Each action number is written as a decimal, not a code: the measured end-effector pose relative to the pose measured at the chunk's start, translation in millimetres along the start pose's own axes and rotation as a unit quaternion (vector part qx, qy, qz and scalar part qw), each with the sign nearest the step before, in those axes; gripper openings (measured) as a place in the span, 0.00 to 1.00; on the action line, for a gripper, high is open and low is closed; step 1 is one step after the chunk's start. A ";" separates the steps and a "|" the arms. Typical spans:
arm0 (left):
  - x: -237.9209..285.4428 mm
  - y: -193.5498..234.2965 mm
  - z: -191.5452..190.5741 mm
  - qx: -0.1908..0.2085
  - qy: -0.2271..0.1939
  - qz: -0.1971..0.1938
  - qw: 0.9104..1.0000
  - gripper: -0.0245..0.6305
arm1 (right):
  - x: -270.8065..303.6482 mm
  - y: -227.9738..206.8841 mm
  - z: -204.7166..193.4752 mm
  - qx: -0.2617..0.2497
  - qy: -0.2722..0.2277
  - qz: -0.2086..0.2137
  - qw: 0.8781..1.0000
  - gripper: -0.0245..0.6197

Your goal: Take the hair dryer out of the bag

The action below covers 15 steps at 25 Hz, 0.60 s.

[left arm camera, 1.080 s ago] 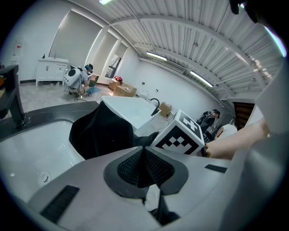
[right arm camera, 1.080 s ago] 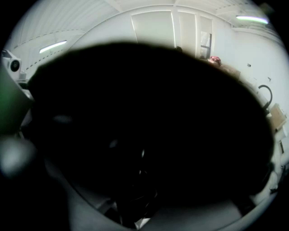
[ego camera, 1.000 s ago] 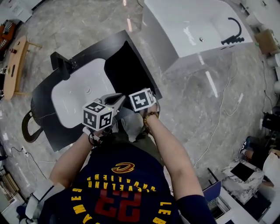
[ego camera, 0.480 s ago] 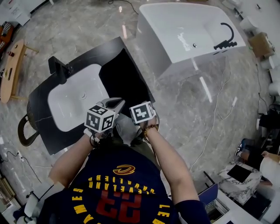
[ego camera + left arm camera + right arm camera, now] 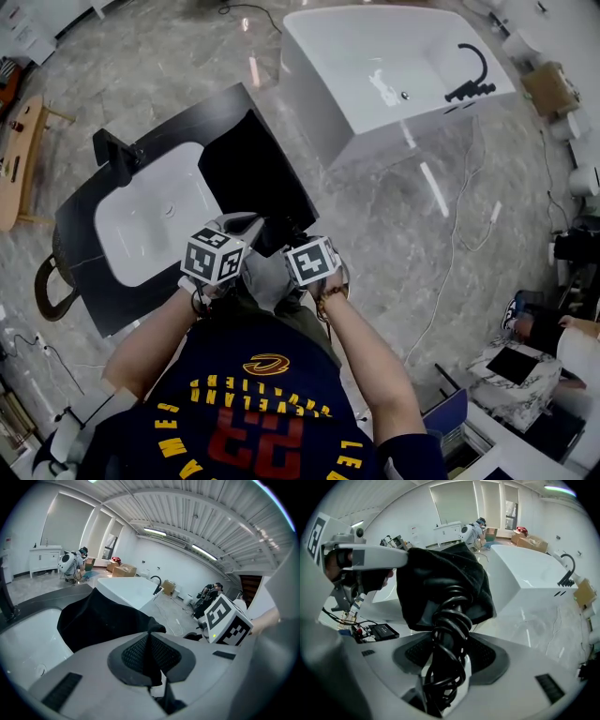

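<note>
Fabric of bag (image 5: pixel 103 620) pinched in left tongs (image 5: pixel 150 641); right tongs (image 5: pixel 449 644) clamp hair dryer cord (image 5: pixel 447 613) (shirt (image 5: pixel 262 412) reads 23).

Matt cloth bag (image 5: pixel 101 620), glossy white bathtub (image 5: pixel 394 70)

Ceiling strip lights (image 5: pixel 154 530) lit my room brightly; glare streaked the marble floor (image 5: pixel 431 187); my gripper views bulged, corners black.

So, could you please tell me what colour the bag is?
The bag is plain black, which shows best in the right gripper view.
</note>
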State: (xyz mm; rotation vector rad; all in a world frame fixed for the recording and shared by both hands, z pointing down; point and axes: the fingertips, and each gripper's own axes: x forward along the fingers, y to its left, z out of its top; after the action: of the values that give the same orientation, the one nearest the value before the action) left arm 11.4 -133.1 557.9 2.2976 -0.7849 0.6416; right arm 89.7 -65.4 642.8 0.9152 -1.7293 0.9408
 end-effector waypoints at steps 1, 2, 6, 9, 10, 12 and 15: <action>1.5 -1.9 -0.3 0.002 0.001 -0.001 1.000 0.06 | -2.7 -1.0 -7.3 0.003 0.004 0.000 1.000 0.40; 3.0 -3.6 -0.5 0.004 0.002 -0.001 1.000 0.06 | -5.0 -1.1 -15.0 0.007 0.007 0.003 1.000 0.40; 7.4 -6.3 -1.8 0.010 0.006 0.000 1.000 0.06 | -13.9 -2.0 -38.1 0.013 0.003 0.004 1.000 0.40; 9.5 -6.4 -2.6 0.010 0.008 0.003 1.000 0.07 | -25.4 -0.5 -52.4 0.018 -0.010 0.007 1.000 0.40; 10.2 -6.5 -3.0 0.010 0.009 0.004 1.000 0.07 | -29.2 0.1 -58.5 0.020 -0.015 0.010 1.000 0.40; 12.3 -7.3 -4.5 0.010 0.012 0.004 1.000 0.07 | -37.2 0.9 -75.3 0.032 -0.018 0.015 0.999 0.40; 17.2 -8.8 -8.1 0.013 0.020 0.005 1.000 0.07 | -53.2 0.7 -95.5 0.064 -0.030 0.025 0.997 0.40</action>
State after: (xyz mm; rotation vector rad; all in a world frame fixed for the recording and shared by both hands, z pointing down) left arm 27.5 -128.3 570.4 2.2979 -0.7727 0.7041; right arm 139.8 28.6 618.4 0.9960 -1.7657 1.0756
